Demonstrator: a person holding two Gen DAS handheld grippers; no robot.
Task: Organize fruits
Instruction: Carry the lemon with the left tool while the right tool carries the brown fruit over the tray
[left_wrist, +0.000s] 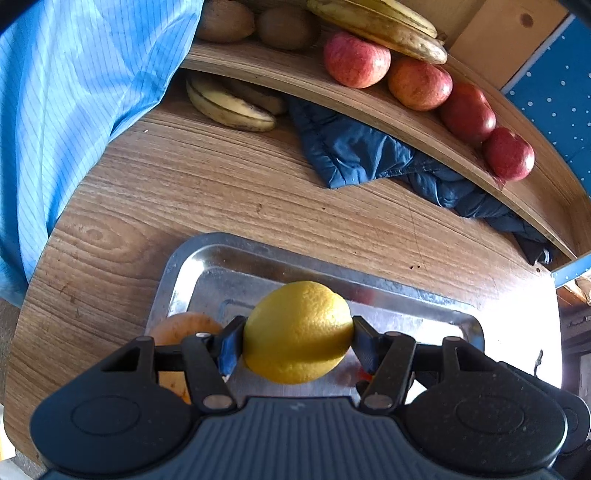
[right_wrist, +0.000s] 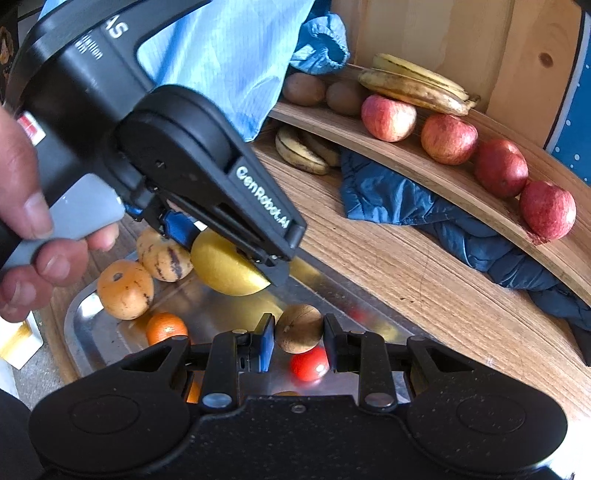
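Note:
My left gripper (left_wrist: 297, 334) is shut on a yellow lemon (left_wrist: 297, 332) and holds it above the steel tray (left_wrist: 207, 254). The right wrist view shows the same lemon (right_wrist: 225, 269) in the left gripper (right_wrist: 236, 254) over the tray (right_wrist: 79, 314). My right gripper (right_wrist: 299, 334) is shut on a brown round fruit (right_wrist: 298, 328) just above the tray. On the tray lie an orange-brown fruit (right_wrist: 125, 290), a striped pale fruit (right_wrist: 166, 256), a small orange (right_wrist: 166, 326) and a red tomato (right_wrist: 309, 363).
A curved wooden shelf (right_wrist: 443, 181) holds several red apples (right_wrist: 388, 118), bananas (right_wrist: 413, 86) and kiwis (right_wrist: 303, 89). More bananas (right_wrist: 299, 149) and a dark blue cloth (right_wrist: 424, 206) lie under it on the wooden table (left_wrist: 221, 184). A light blue sleeve (left_wrist: 74, 92) hangs at left.

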